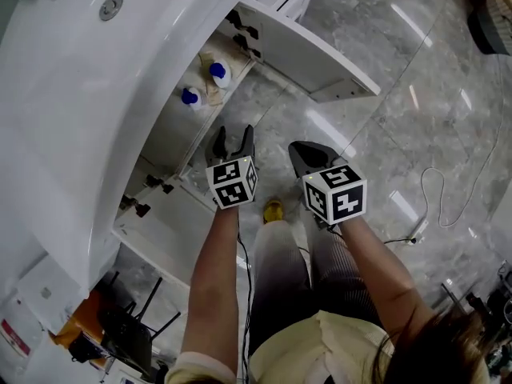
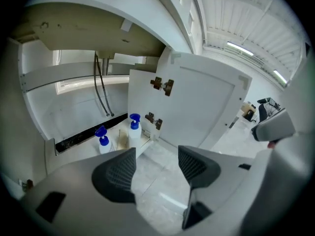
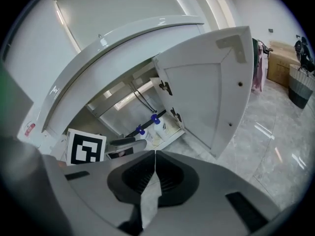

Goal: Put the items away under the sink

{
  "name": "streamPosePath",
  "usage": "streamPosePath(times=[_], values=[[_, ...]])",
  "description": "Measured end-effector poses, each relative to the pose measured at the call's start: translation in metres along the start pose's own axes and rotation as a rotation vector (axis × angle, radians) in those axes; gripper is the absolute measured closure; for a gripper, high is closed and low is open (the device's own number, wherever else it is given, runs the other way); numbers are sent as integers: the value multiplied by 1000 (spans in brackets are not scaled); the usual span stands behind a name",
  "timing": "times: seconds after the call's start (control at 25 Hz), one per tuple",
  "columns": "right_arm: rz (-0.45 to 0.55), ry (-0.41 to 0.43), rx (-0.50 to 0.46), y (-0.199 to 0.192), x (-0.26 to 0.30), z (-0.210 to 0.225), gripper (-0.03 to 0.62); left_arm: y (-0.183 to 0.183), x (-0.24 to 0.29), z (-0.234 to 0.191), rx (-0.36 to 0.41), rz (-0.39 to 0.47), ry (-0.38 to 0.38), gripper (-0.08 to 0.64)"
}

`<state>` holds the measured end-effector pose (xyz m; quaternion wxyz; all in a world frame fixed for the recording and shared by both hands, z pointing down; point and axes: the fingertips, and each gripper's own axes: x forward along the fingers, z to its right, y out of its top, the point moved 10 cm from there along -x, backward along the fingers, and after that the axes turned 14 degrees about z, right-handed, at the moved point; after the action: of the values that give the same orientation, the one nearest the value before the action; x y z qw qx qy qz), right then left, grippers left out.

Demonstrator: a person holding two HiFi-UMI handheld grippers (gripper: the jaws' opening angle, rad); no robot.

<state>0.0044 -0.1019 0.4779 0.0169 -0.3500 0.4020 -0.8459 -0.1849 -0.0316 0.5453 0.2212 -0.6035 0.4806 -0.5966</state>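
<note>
Grey marble floor (image 1: 384,134) runs up to a white sink (image 1: 80,70) whose cupboard (image 1: 172,126) stands open, with the far door (image 1: 312,50) and the near door (image 1: 172,230) both swung out toward us.

We judge the putting away to be nearly or wholly done. Neither tool carries anything, and the only items we can see stand inside. The left tongs (image 1: 233,141) are spread wide with nothing but floor showing between the pads. The right tongs (image 1: 302,154) are pressed together on nothing.

If the doors are to be closed next, we should push each one on its flat outer face near the free edge, not near the hinges. The far door should swing slowly, since its hinge side sits just beside the nearer bottle. If another item is to go in, the bare shelf toward the near door is the safer spot.

One blue-capped pump bottle (image 1: 220,74) stands upright at the front edge of the shelf, close to the far door's hinges. The second pump bottle (image 1: 192,98) stands beside it, a little further along the shelf. A beige thing (image 2: 122,140) lies between them, but we cannot tell what it is. Two dark hoses (image 2: 102,90) hang down behind. Both tongs hover over the floor outside the cupboard, with the bottles ahead of the left tongs and apart from them. The right tongs sit further off, on the side away from the shelf.
</note>
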Motion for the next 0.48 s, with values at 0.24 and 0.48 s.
streamPosePath(times=[0.24,0.48], values=[[5,12,-22,17,-15,-12,565,31,-35,9,-57,16,-13,261],[-1,19,-38,31,-36,-23,565,54,-77,31,-98,-4,-68,261]])
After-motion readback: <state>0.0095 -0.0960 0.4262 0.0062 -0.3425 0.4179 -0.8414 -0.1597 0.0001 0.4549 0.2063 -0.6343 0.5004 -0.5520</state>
